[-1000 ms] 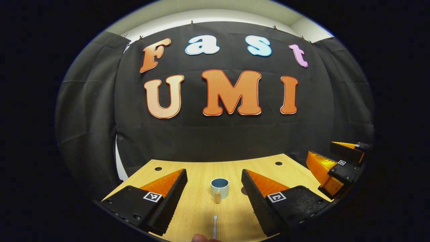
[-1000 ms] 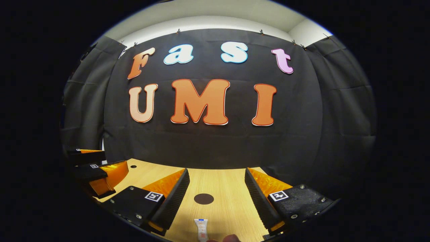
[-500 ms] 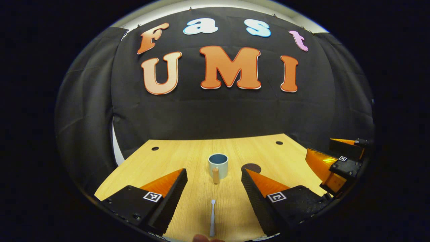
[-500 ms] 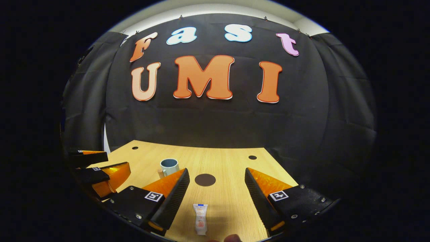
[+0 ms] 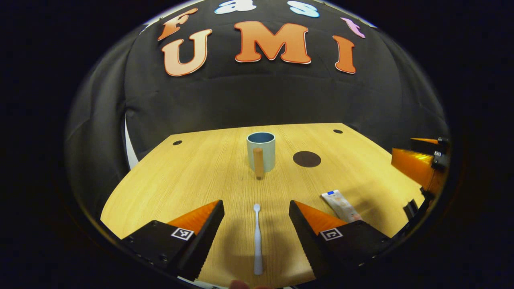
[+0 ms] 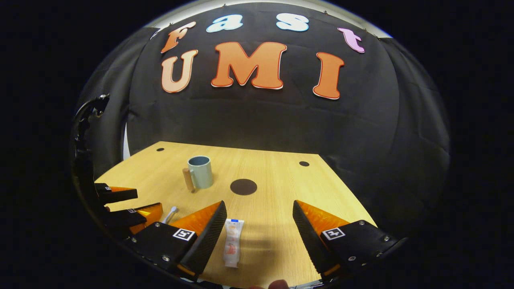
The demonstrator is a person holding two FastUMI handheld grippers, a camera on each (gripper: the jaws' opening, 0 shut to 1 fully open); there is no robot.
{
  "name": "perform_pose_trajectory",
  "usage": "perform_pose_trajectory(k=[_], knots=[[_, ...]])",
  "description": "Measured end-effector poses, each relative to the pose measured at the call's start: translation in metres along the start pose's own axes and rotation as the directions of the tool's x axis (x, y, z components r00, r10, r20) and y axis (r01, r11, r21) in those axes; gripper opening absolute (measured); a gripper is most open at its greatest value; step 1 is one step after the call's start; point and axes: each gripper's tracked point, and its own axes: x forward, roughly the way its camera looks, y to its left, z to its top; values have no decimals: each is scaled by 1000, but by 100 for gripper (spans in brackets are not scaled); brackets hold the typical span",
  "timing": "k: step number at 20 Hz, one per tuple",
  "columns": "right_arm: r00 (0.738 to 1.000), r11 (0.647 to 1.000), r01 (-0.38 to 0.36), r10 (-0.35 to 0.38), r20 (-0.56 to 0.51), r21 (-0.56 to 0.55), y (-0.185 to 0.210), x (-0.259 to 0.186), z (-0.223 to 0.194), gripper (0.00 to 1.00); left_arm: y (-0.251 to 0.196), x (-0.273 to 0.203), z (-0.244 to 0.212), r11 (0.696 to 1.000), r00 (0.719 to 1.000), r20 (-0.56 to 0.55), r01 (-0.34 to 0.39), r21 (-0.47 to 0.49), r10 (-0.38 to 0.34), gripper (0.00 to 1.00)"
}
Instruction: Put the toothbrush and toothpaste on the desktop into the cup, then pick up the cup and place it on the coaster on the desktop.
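**Both grippers hanging over the wooden surface, nothing picked up**

Down at the bottom of the left gripper view, the left gripper (image 5: 256,208) has its fingers spread wide, and the thin white toothbrush (image 5: 257,237) lies flat on the light wooden surface (image 5: 180,176) right in the gap between them, head pointing away from the camera. Neither finger touches it. Farther back, pretty much dead ahead, the pale blue-grey cup with a wooden handle (image 5: 261,151) stands upright, handle facing the camera. Just to its right, apart from it, is the dark brown round coaster (image 5: 306,159), with nothing on it. The small white toothpaste tube with a blue end (image 5: 341,204) lies flat near the right finger's far side. The other gripper (image 5: 419,168) peeks in at the right edge.

Over in the right gripper view, the right gripper (image 6: 259,208) is also spread open, holding nothing. The toothpaste tube (image 6: 232,243) lies between its fingers, close beside the left one; can't tell if it touches. The coaster (image 6: 243,186) sits straight ahead, the cup (image 6: 200,171) to its left and apart from it. The toothbrush head (image 6: 172,212) pokes out near the left gripper (image 6: 124,206) at the left edge.
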Motion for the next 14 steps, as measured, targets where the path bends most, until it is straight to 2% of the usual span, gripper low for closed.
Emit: perform_pose_trajectory(k=[4, 9, 11, 12, 14], knots=[[999, 1000, 5, -5, -42, 2, -4, 4, -21, 99, 2, 23, -34, 1000, 998, -68, -8, -21, 6, 98], [997, 1000, -22, 21, -69, -9, 6, 8, -30, 99, -5, 37, -55, 1000, 994, -113, -2, -22, -1, 98], [997, 999, -32, 31, -75, -11, 8, 9, -32, 99, -4, 43, -61, 1000, 991, -131, -13, -24, 10, 90], [996, 999, -36, 35, -78, -9, 10, 9, -32, 99, -5, 46, -63, 1000, 989, -146, -11, -28, 7, 79], [996, 999, -38, 38, -82, -6, 10, 9, -33, 99, -4, 49, -69, 999, 986, -168, -17, -32, 11, 64]])
